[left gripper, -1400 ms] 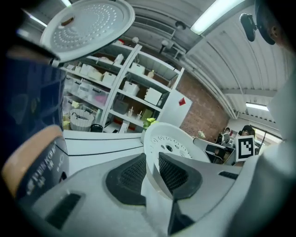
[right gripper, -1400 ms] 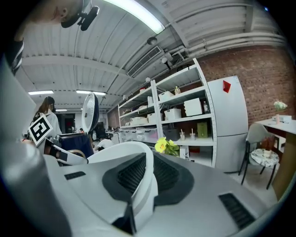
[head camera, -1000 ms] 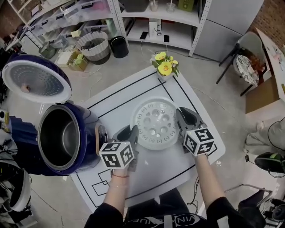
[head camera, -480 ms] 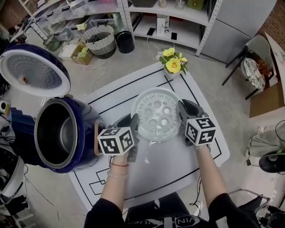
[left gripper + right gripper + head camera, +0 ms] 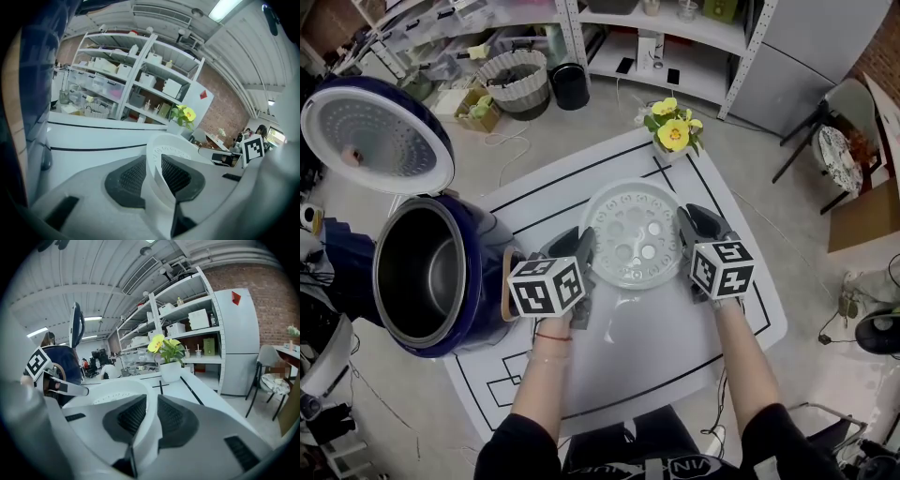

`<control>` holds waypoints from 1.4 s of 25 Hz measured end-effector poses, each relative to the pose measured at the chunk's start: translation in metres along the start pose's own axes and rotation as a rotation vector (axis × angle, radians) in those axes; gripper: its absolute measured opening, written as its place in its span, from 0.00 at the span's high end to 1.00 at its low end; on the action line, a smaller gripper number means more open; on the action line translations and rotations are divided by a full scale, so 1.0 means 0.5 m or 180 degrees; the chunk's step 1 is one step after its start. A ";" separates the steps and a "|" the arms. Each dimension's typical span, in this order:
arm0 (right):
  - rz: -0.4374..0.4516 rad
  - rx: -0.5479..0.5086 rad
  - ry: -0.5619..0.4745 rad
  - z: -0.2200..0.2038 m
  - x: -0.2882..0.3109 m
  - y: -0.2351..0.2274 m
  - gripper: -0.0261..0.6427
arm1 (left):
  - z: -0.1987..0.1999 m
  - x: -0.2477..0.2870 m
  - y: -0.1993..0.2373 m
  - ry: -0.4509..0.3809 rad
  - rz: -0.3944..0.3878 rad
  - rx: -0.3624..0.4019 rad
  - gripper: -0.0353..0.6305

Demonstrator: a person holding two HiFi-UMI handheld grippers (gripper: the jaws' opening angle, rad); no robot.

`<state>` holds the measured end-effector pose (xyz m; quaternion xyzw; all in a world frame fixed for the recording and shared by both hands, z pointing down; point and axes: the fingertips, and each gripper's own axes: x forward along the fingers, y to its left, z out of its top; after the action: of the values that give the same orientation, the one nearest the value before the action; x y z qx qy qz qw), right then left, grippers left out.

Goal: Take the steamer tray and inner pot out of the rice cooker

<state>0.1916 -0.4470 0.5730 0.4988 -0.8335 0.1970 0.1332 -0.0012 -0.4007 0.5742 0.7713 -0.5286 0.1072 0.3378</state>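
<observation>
**Steamer tray out of the cooker, held at both sides over the bench**

The white steamer tray (image 5: 635, 234), round and pierced with holes, sits between the two grippers above the middle of the white bench (image 5: 675, 347), inside its black taped lines. The views do not settle whether the tray's base touches the bench.

The left gripper (image 5: 581, 246) clamps the tray's left rim; in the left gripper view the thin white wall stands between the two black ribbed pads (image 5: 133, 176), which press it from either side. The right gripper (image 5: 688, 225) has the opposite rim. Its jaws have just been opening a little, yet in the right gripper view the rim fills the gap and both pads touch it.

To the left, the dark blue rice cooker (image 5: 483, 253) stands at the bench's edge with its lid (image 5: 380, 141) swung up and back. The metal inner pot (image 5: 417, 281) is seated in the cooker, well apart from the tray.

Writing is scarce. Each gripper carries a cube of black-and-white square markers (image 5: 546, 287) – patterns, not words. White lettering on the person's dark top (image 5: 675, 462) is cut off at the bottom edge, so it does not read as a full word. A red tag (image 5: 236, 297) on the grey cabinet is too small to read.

A pot of yellow flowers (image 5: 675, 134) stands at the bench's far corner, beyond the tray.
</observation>
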 end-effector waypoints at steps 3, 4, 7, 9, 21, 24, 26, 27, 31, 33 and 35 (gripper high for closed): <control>0.0013 0.0005 -0.0065 0.006 -0.002 0.003 0.83 | 0.010 -0.006 -0.004 -0.0179 0.0041 0.0061 0.81; 0.0026 0.0011 -0.0093 0.009 -0.005 0.005 0.81 | 0.013 -0.010 -0.005 -0.0219 0.0063 0.0112 0.79; 0.0039 -0.0076 -0.0148 0.021 -0.019 0.012 0.79 | 0.023 -0.023 -0.016 -0.0309 0.0094 0.0293 0.77; 0.0051 -0.0121 -0.0198 0.035 -0.031 0.018 0.79 | 0.033 -0.035 -0.026 -0.0375 0.0087 0.0370 0.77; 0.0383 -0.0295 -0.0451 0.134 -0.116 0.114 0.79 | 0.096 -0.132 -0.101 -0.0790 -0.0066 0.0420 0.77; 0.0508 -0.0354 -0.0522 0.158 -0.140 0.150 0.79 | 0.107 -0.164 -0.112 -0.0882 -0.0053 0.0409 0.77; 0.0590 -0.0394 -0.0548 0.169 -0.156 0.172 0.79 | 0.108 -0.185 -0.119 -0.0919 -0.0042 0.0395 0.77; 0.0631 -0.0409 -0.0560 0.173 -0.164 0.183 0.79 | 0.107 -0.197 -0.124 -0.0933 -0.0042 0.0393 0.77; 0.0812 -0.0422 -0.0636 0.196 -0.196 0.230 0.79 | 0.119 -0.248 -0.148 -0.1035 -0.0094 0.0453 0.77; 0.0896 -0.0434 -0.0673 0.209 -0.211 0.253 0.79 | 0.129 -0.278 -0.163 -0.1118 -0.0152 0.0483 0.77; 0.0969 -0.0442 -0.0725 0.225 -0.225 0.276 0.79 | 0.142 -0.310 -0.173 -0.1208 -0.0194 0.0476 0.77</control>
<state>0.1193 -0.3528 0.3993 0.3757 -0.9205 0.0993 0.0409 -0.0029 -0.3124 0.4048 0.8163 -0.5497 -0.0113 0.1770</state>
